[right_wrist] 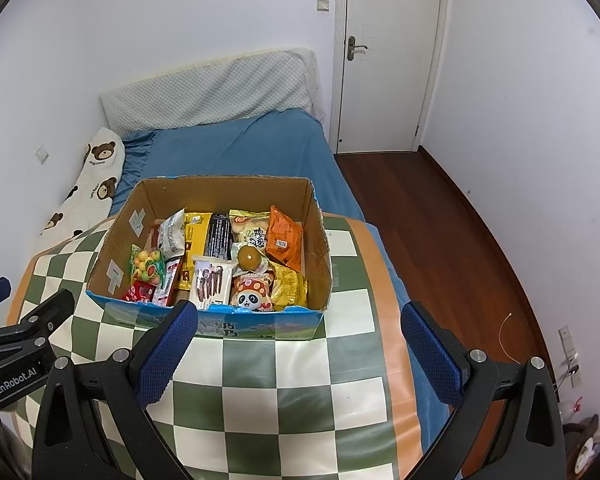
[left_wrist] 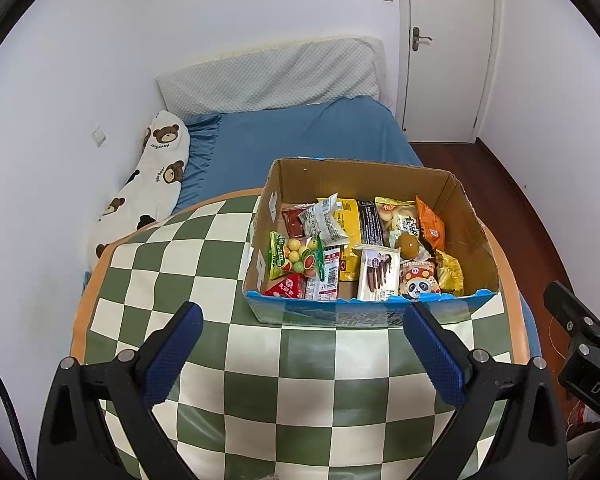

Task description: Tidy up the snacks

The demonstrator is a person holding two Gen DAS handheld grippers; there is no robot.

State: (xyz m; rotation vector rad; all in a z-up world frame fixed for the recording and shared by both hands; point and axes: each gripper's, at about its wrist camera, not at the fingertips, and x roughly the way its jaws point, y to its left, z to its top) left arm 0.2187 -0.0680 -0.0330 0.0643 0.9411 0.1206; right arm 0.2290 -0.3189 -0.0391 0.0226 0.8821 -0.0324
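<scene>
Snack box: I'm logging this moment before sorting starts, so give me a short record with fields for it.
container: open cardboard box on checkered table
contents: mixed snack packets, packed close
near wall: panda packet, chocolate-stick packet
right side: orange packet
left side: fruit candy bag
left tool: open, empty, short of the box
right tool: open, empty, at the box's near wall

Left gripper (left_wrist: 302, 330) and right gripper (right_wrist: 299, 330): black angular frames, silver pivot screws, blue textured finger pads (right_wrist: 168, 350). White "GenRobot.AI" lettering marks the left housing; a black cable runs alongside.
</scene>
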